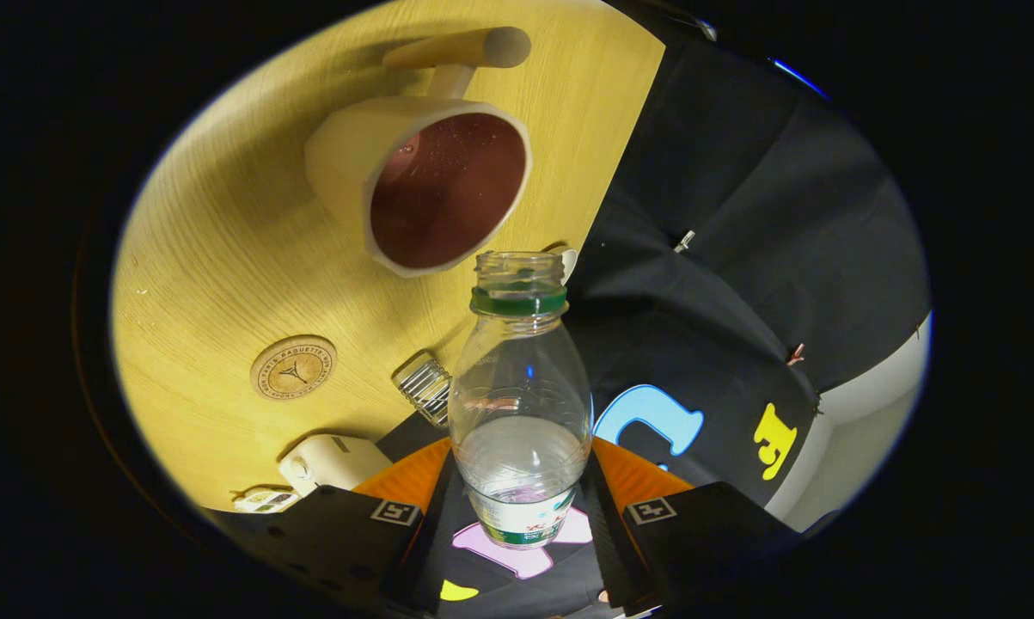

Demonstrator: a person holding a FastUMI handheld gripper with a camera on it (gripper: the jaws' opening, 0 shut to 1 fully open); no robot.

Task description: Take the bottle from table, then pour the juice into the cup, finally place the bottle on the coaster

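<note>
Currently the gripper [521, 516] grasps the bottle [519, 404] between both fingers, lifted and tilted, its open neck just short of the cup [422, 185]. The cup already holds dark juice; the bottle looks nearly empty. Returning upright too quickly could fling drips onto the table [224, 258] before you reach the coaster [293, 367].

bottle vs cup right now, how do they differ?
The bottle is clear plastic with a narrow neck and a green ring; the cup is opaque cream with a wide mouth and a side handle. The bottle looks empty, while the cup holds dark red juice. The bottle is gripped between the fingers of the hand-held gripper; the cup stands free on the wooden table. Both are uncovered at the top.
</note>
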